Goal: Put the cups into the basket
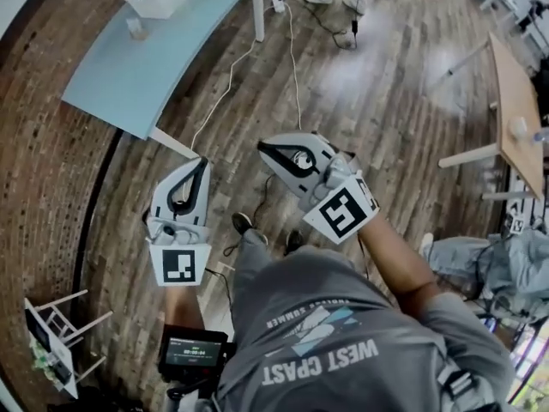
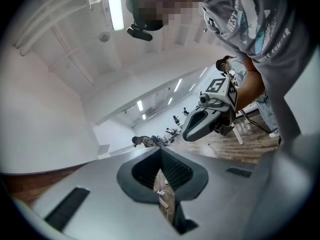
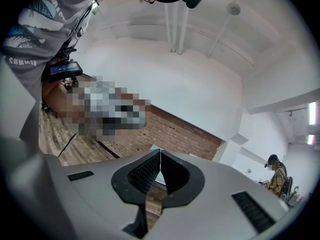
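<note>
Left tongs [image 1: 202, 163] and right tongs [image 1: 262, 148] are both closed, nothing in either; blue bench [image 1: 120, 75] off at 11 o'clock.

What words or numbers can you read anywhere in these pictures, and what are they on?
"WEST COAST": upside down in the head view, on the person's grey shirt.
"SUMMER": smaller print on the same shirt; the word before it is too small to read.
Small screen: digits too small to read.
Marker cubes: black-and-white patterns only, no letters.
</note>
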`<state>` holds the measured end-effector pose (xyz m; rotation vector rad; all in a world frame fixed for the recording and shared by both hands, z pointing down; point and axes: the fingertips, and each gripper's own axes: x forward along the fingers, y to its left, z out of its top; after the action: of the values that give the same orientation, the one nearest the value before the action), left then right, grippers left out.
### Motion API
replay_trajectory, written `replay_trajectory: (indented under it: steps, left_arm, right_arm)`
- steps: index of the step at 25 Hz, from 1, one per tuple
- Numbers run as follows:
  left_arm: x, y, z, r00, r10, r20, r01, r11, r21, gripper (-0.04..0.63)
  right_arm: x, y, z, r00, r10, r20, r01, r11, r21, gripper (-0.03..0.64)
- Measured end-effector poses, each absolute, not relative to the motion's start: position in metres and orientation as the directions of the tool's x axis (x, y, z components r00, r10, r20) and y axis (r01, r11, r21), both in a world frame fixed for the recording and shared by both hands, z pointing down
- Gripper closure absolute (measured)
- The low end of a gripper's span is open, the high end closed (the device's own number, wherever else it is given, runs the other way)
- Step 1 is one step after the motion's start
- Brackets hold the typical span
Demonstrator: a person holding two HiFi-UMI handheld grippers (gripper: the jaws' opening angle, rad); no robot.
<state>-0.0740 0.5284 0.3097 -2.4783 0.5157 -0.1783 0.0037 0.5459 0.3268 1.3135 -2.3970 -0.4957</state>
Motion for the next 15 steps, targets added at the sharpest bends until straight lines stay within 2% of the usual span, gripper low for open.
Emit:
replay_trajectory:
  steps: [15]
  left_arm:
    - [-0.098, 0.388, 0.278, 0.959, -0.281, -0.032, -0.243, -0.758, -0.605, 0.595]
  right_arm:
    - [-0.026, 0.41, 0.3, -0.401, -0.91, 0.109, -0.773, 0.399, 0.493, 0.603]
